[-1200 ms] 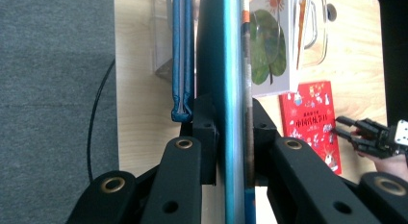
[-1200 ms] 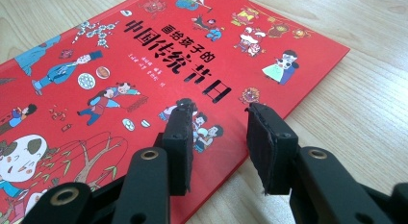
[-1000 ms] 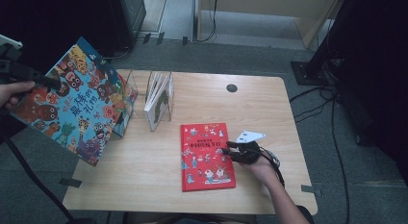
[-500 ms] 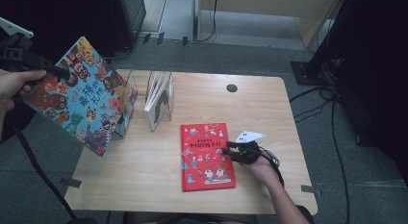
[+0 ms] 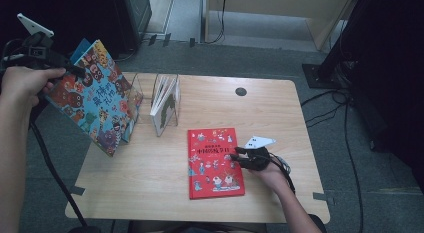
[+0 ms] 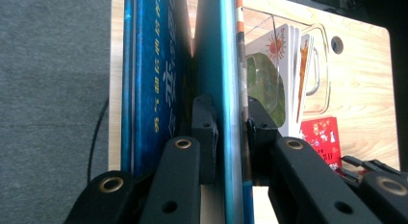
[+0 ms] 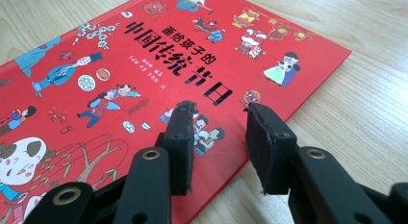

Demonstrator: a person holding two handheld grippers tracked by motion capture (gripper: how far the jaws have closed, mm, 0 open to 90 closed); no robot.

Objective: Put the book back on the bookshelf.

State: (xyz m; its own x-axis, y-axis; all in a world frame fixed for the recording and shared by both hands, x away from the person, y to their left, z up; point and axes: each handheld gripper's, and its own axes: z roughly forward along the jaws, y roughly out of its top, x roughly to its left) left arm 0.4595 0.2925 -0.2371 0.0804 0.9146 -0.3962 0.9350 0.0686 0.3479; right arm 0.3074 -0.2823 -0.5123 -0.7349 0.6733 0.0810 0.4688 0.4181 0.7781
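A picture book with a busy, colourful cover (image 5: 95, 100) hangs tilted over the table's left edge, and my left gripper (image 5: 75, 70) is shut on its top corner. In the left gripper view the pads (image 6: 206, 128) press on the book's teal edge (image 6: 223, 65); my left gripper (image 6: 230, 118) looks down along it. A red picture book (image 5: 212, 163) lies flat near the front middle of the table. My right gripper (image 5: 234, 155) rests low at its right edge. In the right gripper view my right gripper (image 7: 219, 137) stands open over the red book (image 7: 144, 65), with nothing pinched.
A wire rack (image 5: 165, 100) with thin white books stands upright at the back left, with a clear stand (image 5: 134, 100) beside it. A blue cover with yellow lettering (image 6: 154, 65) sits just left of the held book. The wooden table (image 5: 270, 113) has a round hole (image 5: 241, 91).
My left hand has carried the colourful book to the right, closer to the clear stand and the rack. The right hand and the red book have stayed put.
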